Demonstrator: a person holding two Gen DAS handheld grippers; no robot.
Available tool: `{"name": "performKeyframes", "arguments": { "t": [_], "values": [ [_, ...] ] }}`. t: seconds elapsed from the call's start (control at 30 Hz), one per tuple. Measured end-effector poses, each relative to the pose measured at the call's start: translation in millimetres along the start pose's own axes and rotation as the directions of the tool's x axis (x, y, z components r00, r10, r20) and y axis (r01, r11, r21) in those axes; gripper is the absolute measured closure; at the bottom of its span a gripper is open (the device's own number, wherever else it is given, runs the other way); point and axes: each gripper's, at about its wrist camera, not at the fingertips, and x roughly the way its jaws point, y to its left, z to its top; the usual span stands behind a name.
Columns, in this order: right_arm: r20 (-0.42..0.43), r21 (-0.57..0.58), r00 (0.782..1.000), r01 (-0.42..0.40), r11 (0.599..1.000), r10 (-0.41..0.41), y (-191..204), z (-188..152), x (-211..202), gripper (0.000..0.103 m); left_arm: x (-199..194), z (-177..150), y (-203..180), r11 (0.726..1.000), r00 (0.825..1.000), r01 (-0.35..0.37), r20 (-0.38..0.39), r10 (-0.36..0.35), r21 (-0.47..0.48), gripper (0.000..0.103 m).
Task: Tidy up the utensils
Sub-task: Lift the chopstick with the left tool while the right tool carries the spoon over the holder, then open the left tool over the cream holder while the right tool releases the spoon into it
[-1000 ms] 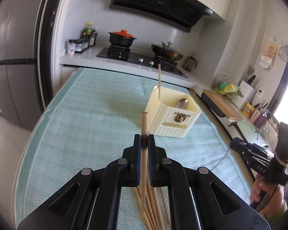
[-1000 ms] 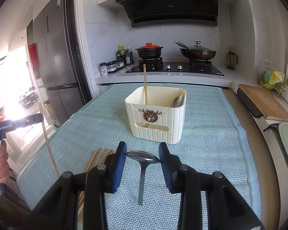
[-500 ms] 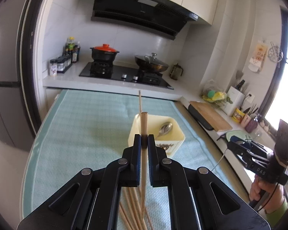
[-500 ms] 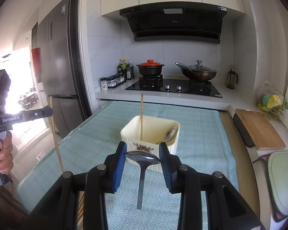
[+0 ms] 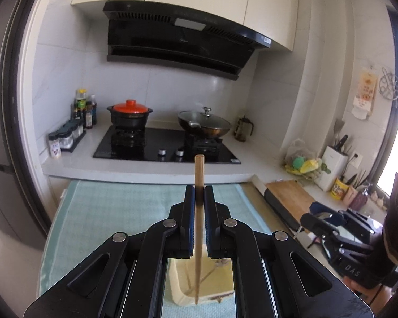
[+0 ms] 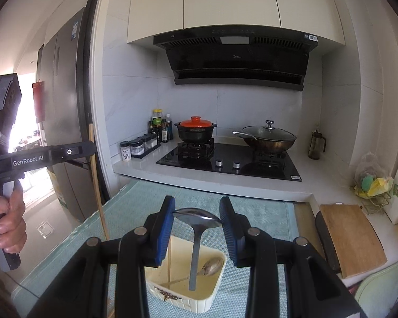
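My left gripper (image 5: 199, 196) is shut on a wooden chopstick (image 5: 198, 238), held upright with its lower end over the cream utensil holder (image 5: 180, 288). It also shows from the side in the right wrist view (image 6: 91, 151). My right gripper (image 6: 197, 218) is shut on a metal spoon (image 6: 196, 238) by its bowl, the handle hanging down into the cream holder (image 6: 212, 294). A chopstick (image 6: 169, 262) and another spoon (image 6: 212, 265) stand inside the holder.
The holder stands on a teal mat (image 5: 114, 212) on a counter. Behind are a hob (image 5: 167, 145) with a red-lidded pot (image 5: 130, 114) and a wok (image 5: 204, 124), spice jars (image 5: 66, 137), and a wooden cutting board (image 6: 353, 235) at right. A fridge (image 6: 63, 122) stands at left.
Both grippers have risen and moved forward over the holder, each keeping its utensil. The loose chopsticks on the mat have dropped out of view.
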Motion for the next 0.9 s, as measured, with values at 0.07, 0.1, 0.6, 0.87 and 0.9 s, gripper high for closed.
{"name": "performKeyframes", "arguments": {
  "t": [0.07, 0.1, 0.6, 0.87, 0.9],
  "values": [
    [-0.028, 0.032, 1.000, -0.010, 0.999, 0.011, -7.6, -4.0, 21.6, 0.068, 20.9, -2.7, -2.5, 1.000, 1.000, -0.008, -0.009, 0.008, 0.000, 0.099],
    [-0.045, 0.055, 0.999, -0.018, 0.998, 0.021, -12.1, -8.1, 32.6, 0.068, 31.3, -5.2, -3.0, 1.000, 1.000, -0.013, -0.017, 0.013, -0.001, 0.099],
    [-0.373, 0.276, 0.921, -0.006, 0.961, 0.113, -55.2, -102.9, 156.4, 0.068, 149.9, -84.1, 28.4, 0.990, 0.955, -0.115, -0.284, 0.089, -0.076, 0.099],
    [-0.405, 0.256, 0.912, 0.045, 0.966, 0.065, -58.0, -105.8, 170.1, 0.068, 163.0, -92.5, 29.0, 0.988, 0.933, -0.146, -0.337, 0.123, -0.044, 0.095],
    [-0.404, 0.253, 0.913, 0.052, 0.966, 0.057, -58.3, -104.5, 169.9, 0.067, 161.3, -93.4, 28.6, 0.989, 0.930, -0.143, -0.346, 0.121, -0.039, 0.090]
  ]
}}
